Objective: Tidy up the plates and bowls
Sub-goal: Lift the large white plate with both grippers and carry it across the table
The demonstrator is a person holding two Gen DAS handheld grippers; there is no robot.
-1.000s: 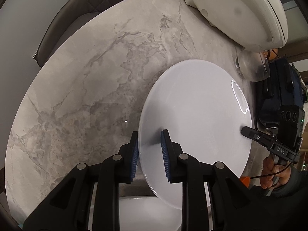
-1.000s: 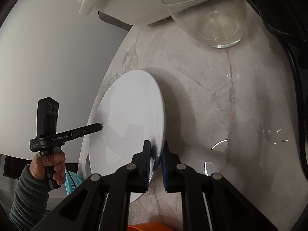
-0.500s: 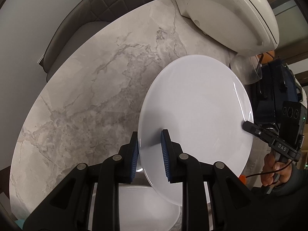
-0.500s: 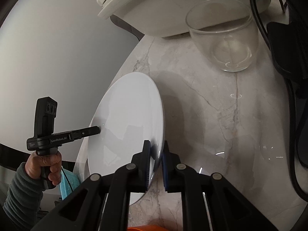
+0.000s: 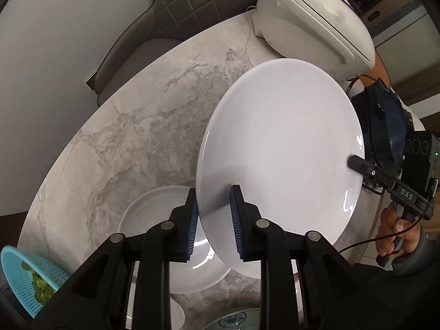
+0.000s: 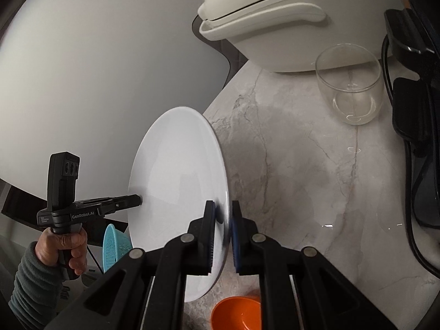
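A large white plate (image 5: 280, 148) is held in the air above the marble table (image 5: 132, 126), gripped on opposite rims by both grippers. My left gripper (image 5: 213, 211) is shut on its near rim. My right gripper (image 6: 222, 225) is shut on the other rim; the plate (image 6: 176, 192) stands nearly on edge in that view. A second white plate (image 5: 156, 220) lies flat on the table below the held one. An orange bowl (image 6: 236, 313) sits under the right gripper.
A cream appliance (image 5: 313, 19) stands at the table's far side with a clear glass cup (image 6: 349, 85) beside it. Dark blue bag and cables (image 6: 412, 110) lie at the right. A blue strainer with greens (image 5: 30, 280) sits near left. A patterned dish (image 5: 233, 321) shows at the bottom edge.
Both grippers have lifted the white plate higher off the table. The second white plate below and the blue strainer have come into view.
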